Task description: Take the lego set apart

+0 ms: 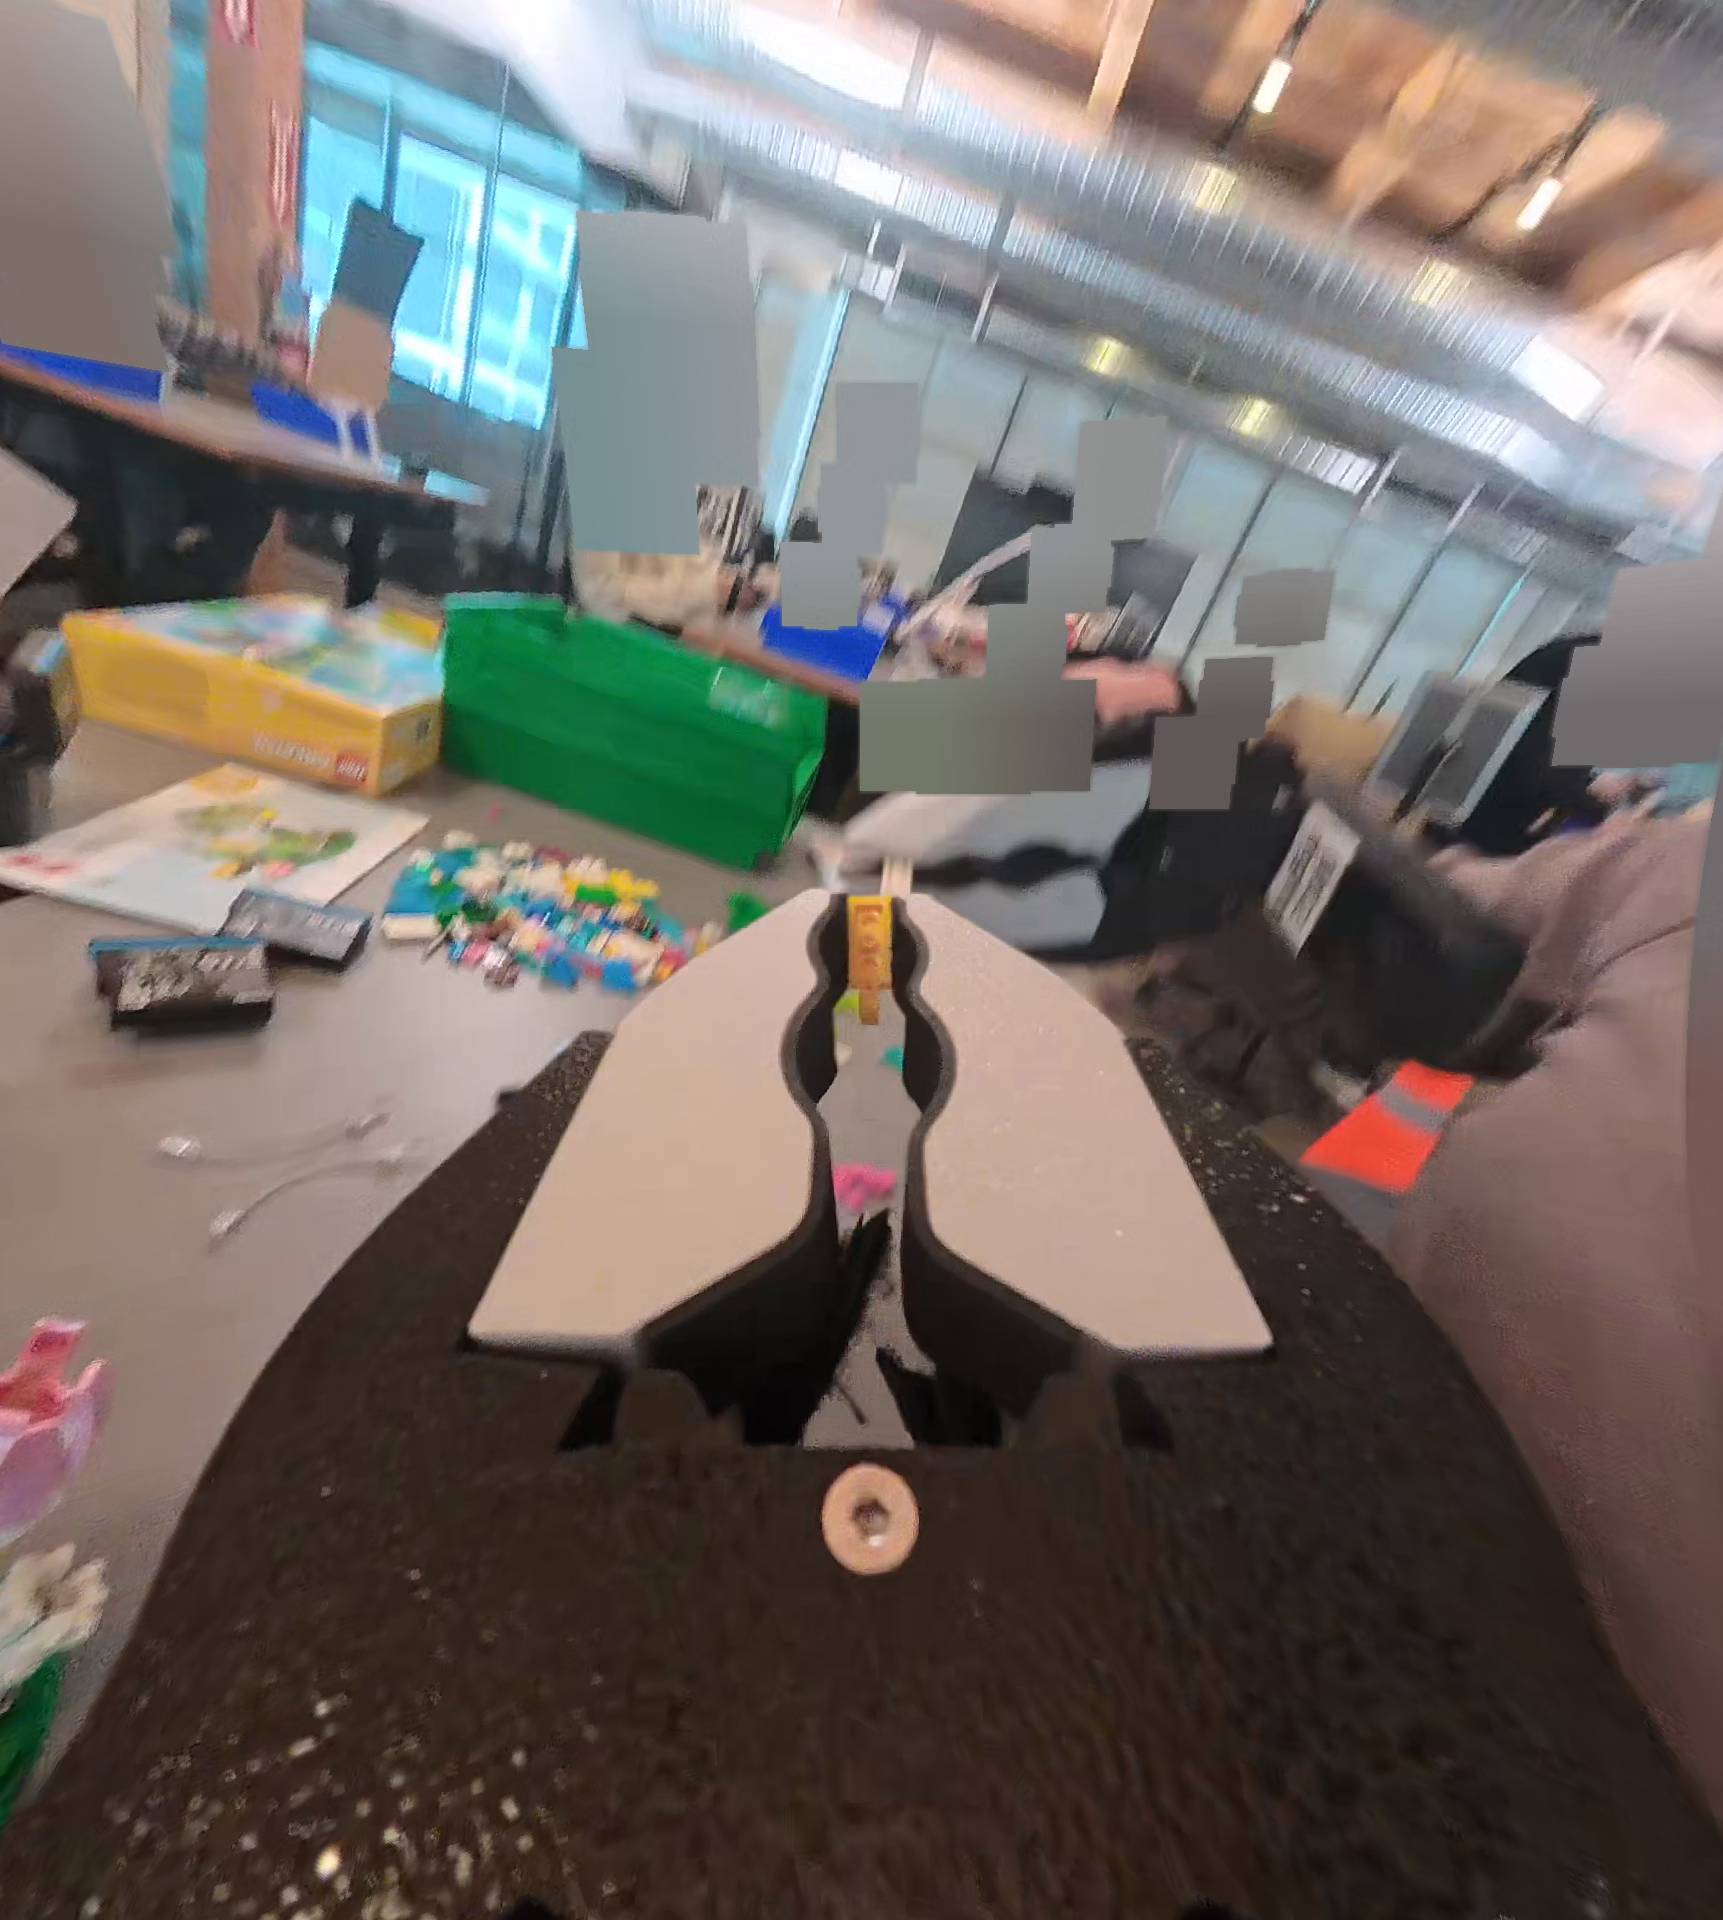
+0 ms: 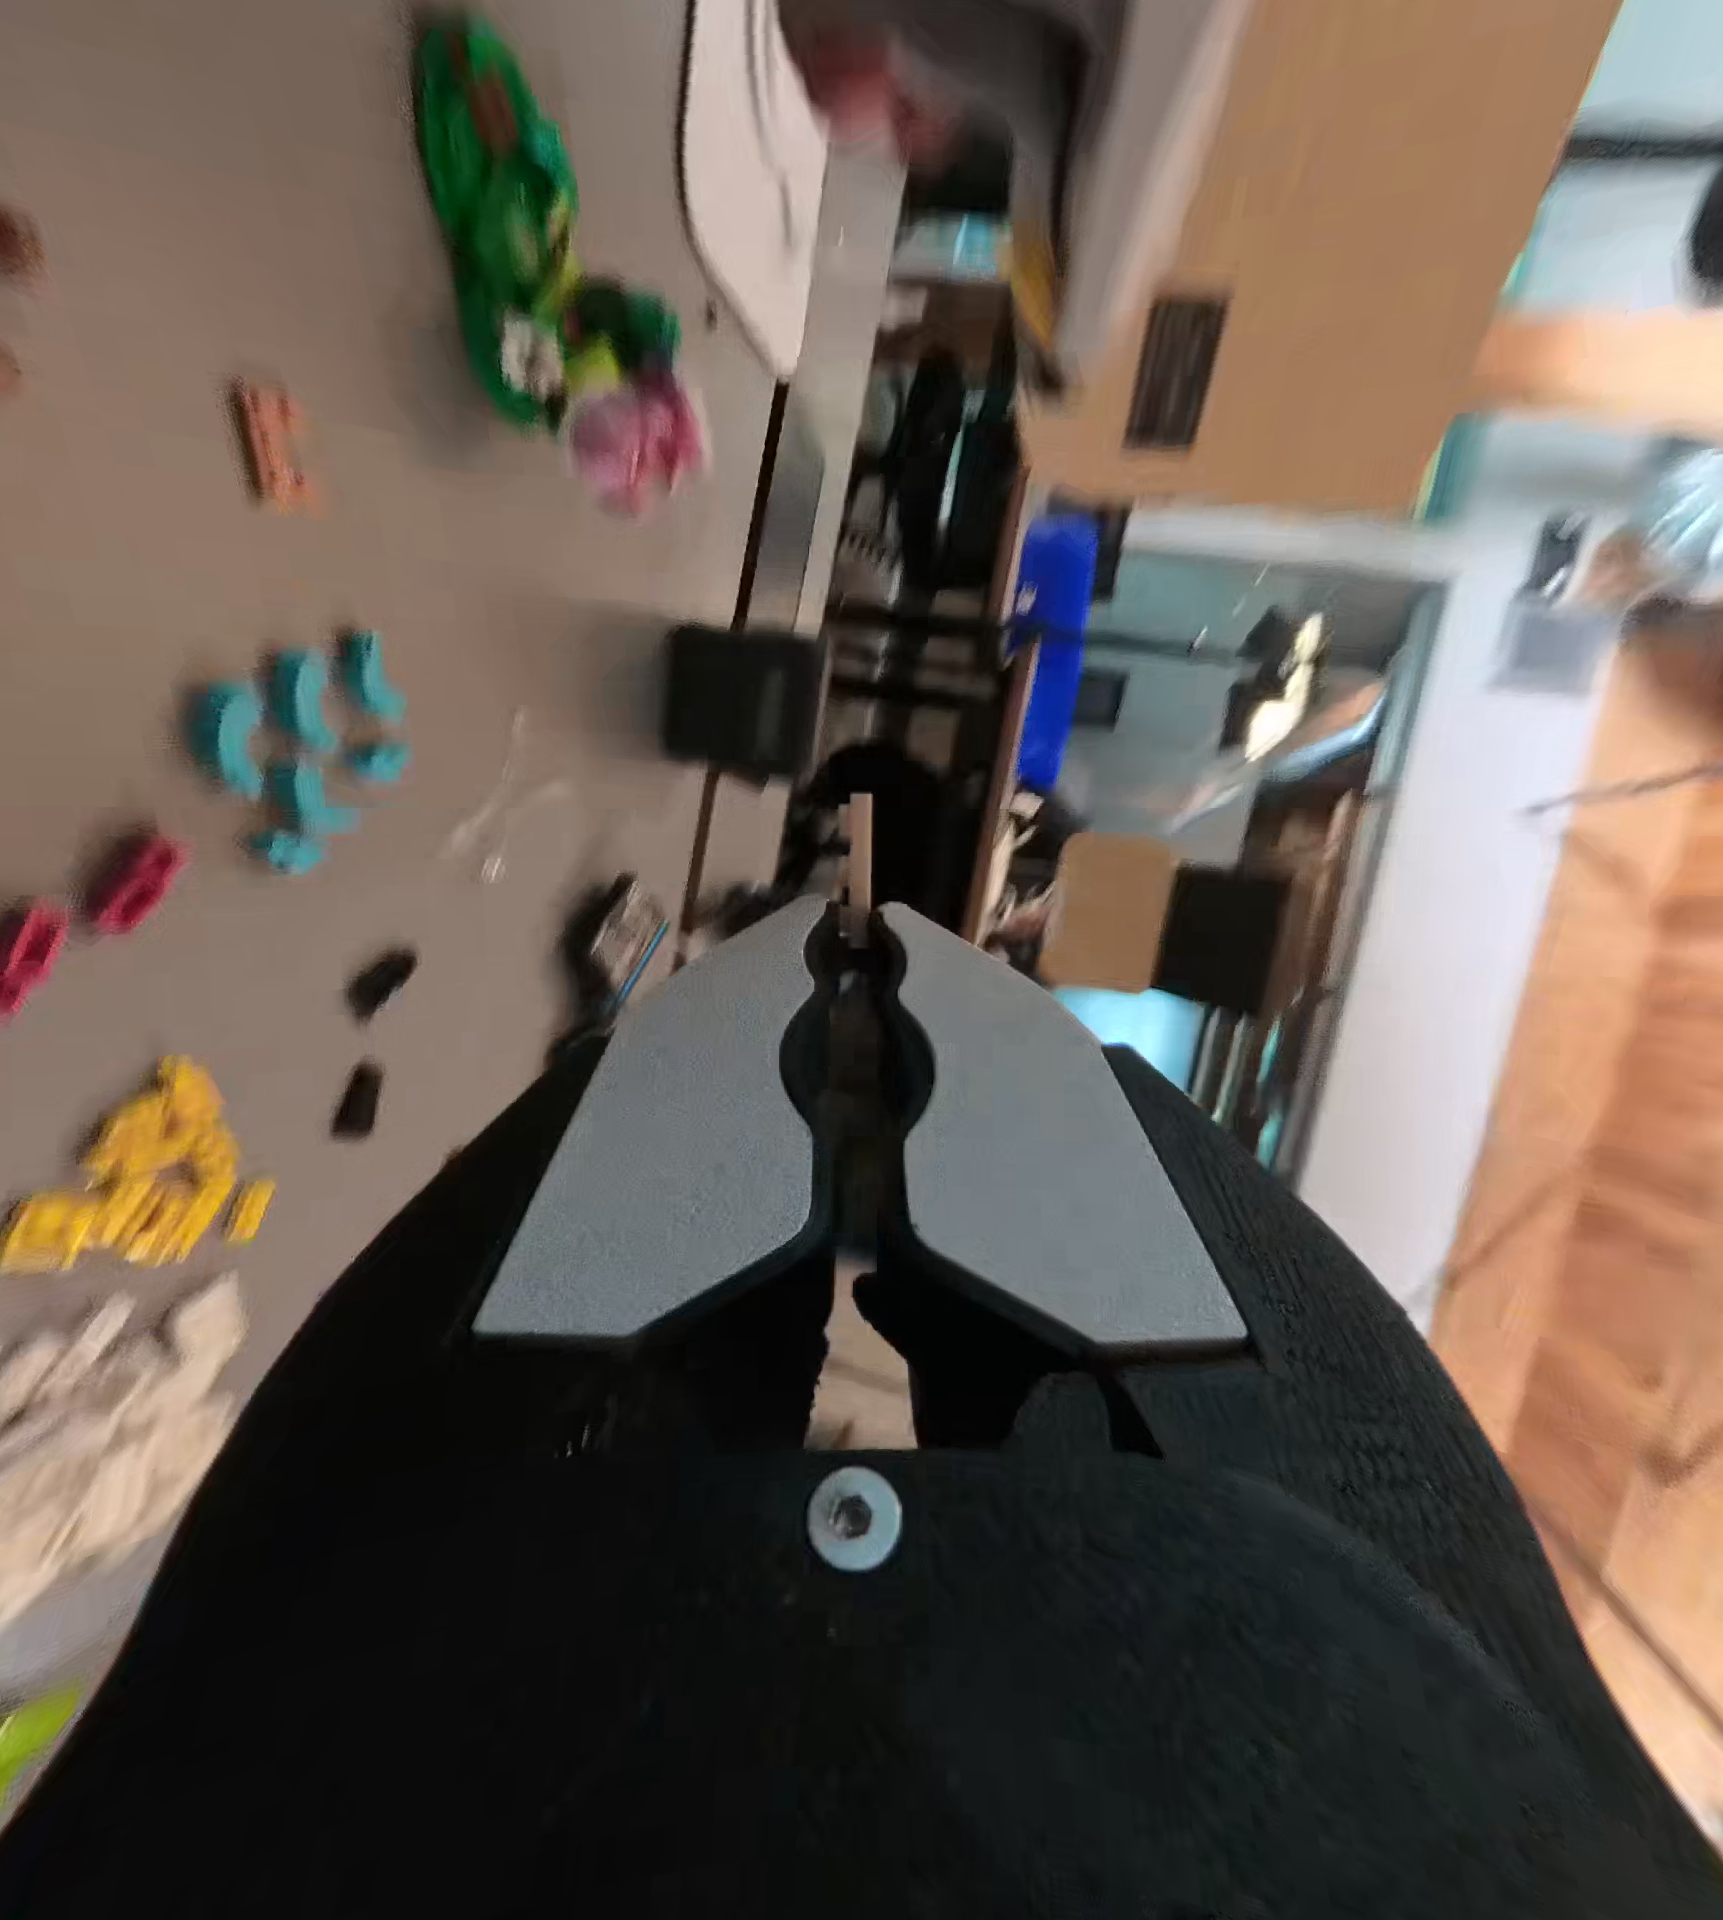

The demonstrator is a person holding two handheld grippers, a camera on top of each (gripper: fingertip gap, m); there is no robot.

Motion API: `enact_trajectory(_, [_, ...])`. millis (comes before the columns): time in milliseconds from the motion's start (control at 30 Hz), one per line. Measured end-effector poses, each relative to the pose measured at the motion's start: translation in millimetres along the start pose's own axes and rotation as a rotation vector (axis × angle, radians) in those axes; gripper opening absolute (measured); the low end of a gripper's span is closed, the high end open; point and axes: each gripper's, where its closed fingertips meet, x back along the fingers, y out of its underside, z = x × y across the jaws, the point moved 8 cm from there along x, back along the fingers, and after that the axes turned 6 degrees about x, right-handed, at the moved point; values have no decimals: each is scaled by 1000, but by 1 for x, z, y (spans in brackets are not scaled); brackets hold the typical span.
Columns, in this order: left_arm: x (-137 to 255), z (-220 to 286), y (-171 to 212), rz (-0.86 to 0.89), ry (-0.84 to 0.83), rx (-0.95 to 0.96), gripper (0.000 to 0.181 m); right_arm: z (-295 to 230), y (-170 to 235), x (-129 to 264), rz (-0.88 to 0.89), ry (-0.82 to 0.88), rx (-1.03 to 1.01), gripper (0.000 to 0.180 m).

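The left gripper (image 1: 872, 914), frame centre, is clamped on a yellow lego piece (image 1: 869, 951). The right gripper (image 2: 857, 920) pinches a thin tan piece (image 2: 859, 852). Sorted bricks (image 2: 150, 1174) lie at left.

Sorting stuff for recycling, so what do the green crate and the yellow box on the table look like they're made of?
Green crate: looks like rigid moulded plastic, judging by its uniform colour, ribbed side and slight sheen. Yellow box: probably printed cardboard with a glossy finish, going by its folded edges and the picture on top. The blur leaves both uncertain.
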Motion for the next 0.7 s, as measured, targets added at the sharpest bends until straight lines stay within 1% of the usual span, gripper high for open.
enact_trajectory(33, [-7,1,6,-69,-38,-41,8,-6,17,7,-46,-37,-34,3])
enact_trajectory(100, [-31,2,18,-208,-101,-118,7,-21,45,22,-125,-114,-105,3])
enact_trajectory(167, [-69,0,31,-306,-135,-227,7,-40,63,34,-169,-188,-201,3])
enact_trajectory(200, [-91,-3,39,-354,-146,-288,7,-49,67,40,-183,-222,-235,3])
enact_trajectory(267, [-135,-15,61,-505,-178,-413,7,-66,72,48,-216,-245,-252,2])
enact_trajectory(333, [-168,-28,84,-646,-181,-520,8,-81,74,54,-242,-256,-248,3])
enact_trajectory(367, [-179,-33,93,-688,-187,-572,8,-89,74,57,-245,-260,-251,3])
enact_trajectory(433, [-194,-41,103,-736,-218,-652,8,-102,76,61,-241,-263,-275,3])
enact_trajectory(467, [-198,-44,107,-759,-224,-661,14,-108,78,62,-238,-265,-282,3])
enact_trajectory(533, [-203,-48,113,-814,-211,-635,31,-121,83,63,-238,-273,-284,3])
enact_trajectory(567, [-205,-50,114,-820,-207,-627,34,-126,86,62,-238,-274,-280,3])
enact_trajectory(700, [-206,-53,110,-791,-227,-592,38,-142,97,57,-227,-277,-267,3])
